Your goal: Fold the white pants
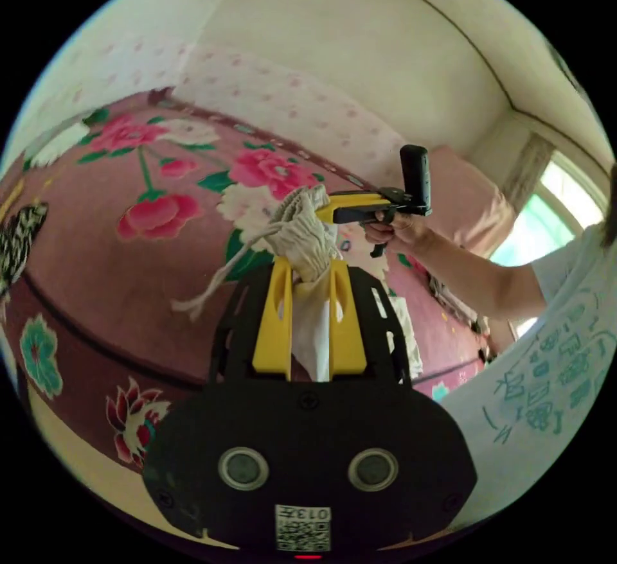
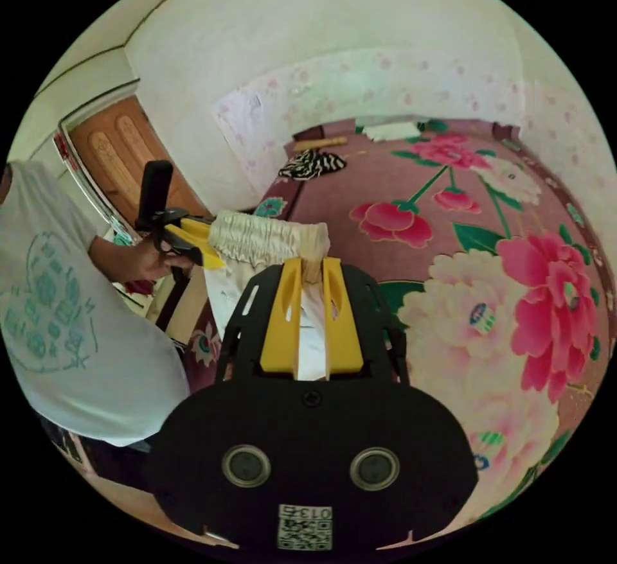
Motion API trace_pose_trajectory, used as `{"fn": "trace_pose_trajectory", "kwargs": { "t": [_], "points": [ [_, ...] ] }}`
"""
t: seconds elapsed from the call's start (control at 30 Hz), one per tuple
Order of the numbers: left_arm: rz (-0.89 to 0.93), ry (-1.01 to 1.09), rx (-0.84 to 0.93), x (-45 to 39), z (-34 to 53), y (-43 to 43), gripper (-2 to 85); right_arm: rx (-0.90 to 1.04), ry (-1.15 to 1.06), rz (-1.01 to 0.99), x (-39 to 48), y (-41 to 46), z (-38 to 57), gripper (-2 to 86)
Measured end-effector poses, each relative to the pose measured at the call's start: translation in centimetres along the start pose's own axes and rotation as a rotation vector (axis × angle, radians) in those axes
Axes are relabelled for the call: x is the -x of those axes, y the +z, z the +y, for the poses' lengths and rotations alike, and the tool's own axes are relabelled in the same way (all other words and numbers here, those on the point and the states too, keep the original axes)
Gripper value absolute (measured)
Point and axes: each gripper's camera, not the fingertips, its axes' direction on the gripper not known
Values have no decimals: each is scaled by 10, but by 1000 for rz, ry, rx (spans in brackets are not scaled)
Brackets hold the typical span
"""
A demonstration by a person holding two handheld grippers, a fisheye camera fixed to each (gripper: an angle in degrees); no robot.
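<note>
Hanging in the air above the flowered bedspread [image 2: 514, 307], the white pants [image 2: 267, 239] are held up by their gathered elastic waistband, which stretches between the two grippers while the legs drop out of sight below. In the left gripper view, the left gripper [image 1: 308, 275] has its yellow fingers [image 1: 273, 313] drawn narrow and pressing from both sides on a bunched end of the waistband, with a drawstring [image 1: 215, 281] trailing loose toward the bed; the right gripper [image 1: 334, 211], carried in the person's hand [image 1: 402, 236], meets the same bunch from the far side. In the right gripper view, the right gripper's own fingers [image 2: 337, 320] are likewise nearly together and clamped on the other end of the band, white cloth filling the slot between them. The fabric looks light, thin and limp, so it should drape and crease freely but will not keep a shape by itself; the ruched waistband is the thickest, least slippery place to hold, and the corners of it seem the right grip for laying the pants flat on the bed. The loose drawstring could snag or get folded inside. A striped garment [image 2: 312, 164] lies well apart near the bed's far edge.
</note>
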Motion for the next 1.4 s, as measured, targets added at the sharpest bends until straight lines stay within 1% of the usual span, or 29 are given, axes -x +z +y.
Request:
{"fn": "trace_pose_trajectory", "kwargs": {
  "t": [0.03, 0.07, 0.13, 0.17, 0.23, 0.27, 0.33, 0.37, 0.43, 0.47, 0.5, 0.53, 0.6, 0.63, 0.7, 0.77, 0.87, 0.9, 0.97, 1.0, 1.03, 1.07, 1.13, 1.2, 1.23, 1.33, 1.4],
  "points": [
    [21, 112, 20, -34, -6, 9, 90, -27, 2, 65, 16, -33, 29, 61],
    [31, 165, 32, -51, -7, 15, 91, -31, 9, 99, 24, -47, 45, 61],
    [42, 358, 93, -119, -4, 48, 92, 14, 59, 247, 56, -87, 112, 62],
    [43, 395, 112, -135, -1, 58, 93, 35, 77, 282, 63, -92, 129, 62],
    [44, 537, 176, -193, 19, 102, 93, 127, 159, 408, 87, -98, 198, 59],
    [36, 557, 196, -206, 25, 114, 93, 148, 186, 431, 91, -97, 216, 57],
    [-1, 660, 283, -251, 52, 165, 93, 198, 313, 520, 98, -83, 283, 55],
    [-15, 686, 307, -261, 60, 177, 94, 215, 355, 535, 98, -78, 299, 55],
    [-36, 857, 436, -297, 94, 226, 98, 310, 529, 565, 96, -53, 360, 50],
    [-40, 887, 482, -305, 101, 237, 100, 331, 576, 560, 96, -49, 373, 49],
    [-38, 942, 567, -317, 116, 255, 105, 333, 657, 526, 98, -46, 395, 46],
    [-53, 994, 583, -327, 127, 264, 106, 310, 723, 490, 103, -49, 412, 47],
    [-103, 1005, 509, -335, 134, 266, 107, 276, 794, 480, 112, -60, 435, 53],
    [-116, 992, 491, -338, 136, 268, 107, 245, 850, 491, 119, -70, 448, 58],
    [-135, 986, 482, -344, 136, 271, 109, 162, 885, 521, 132, -82, 459, 63],
    [-146, 993, 497, -354, 134, 273, 110, 136, 854, 557, 144, -79, 456, 63],
    [-87, 952, 521, -366, 121, 268, 101, 130, 721, 581, 157, -52, 437, 41],
    [-65, 920, 515, -365, 115, 263, 84, 115, 680, 587, 161, -39, 434, 32],
    [-42, 841, 497, -355, 103, 253, 67, 180, 636, 525, 159, -13, 441, 21],
    [-40, 767, 456, -344, 93, 245, 62, 267, 630, 521, 156, 7, 455, 15],
    [-42, 697, 404, -331, 80, 238, 59, 281, 599, 554, 159, 17, 473, 10],
    [-42, 668, 380, -326, 73, 235, 59, 243, 584, 564, 162, 16, 480, 8],
    [-67, 646, 323, -310, 45, 238, 61, 246, 613, 528, 160, 12, 500, 3],
    [-104, 678, 349, -303, 25, 259, 66, 253, 642, 546, 162, 6, 506, 0],
    [-128, 687, 380, -298, 13, 278, 70, 205, 641, 592, 169, -1, 507, 0],
    [-144, 666, 438, -281, -14, 323, 75, 109, 628, 633, 183, -2, 512, -1],
    [-125, 642, 486, -270, -27, 346, 78, 156, 568, 634, 187, 18, 519, -1]
  ]
}}
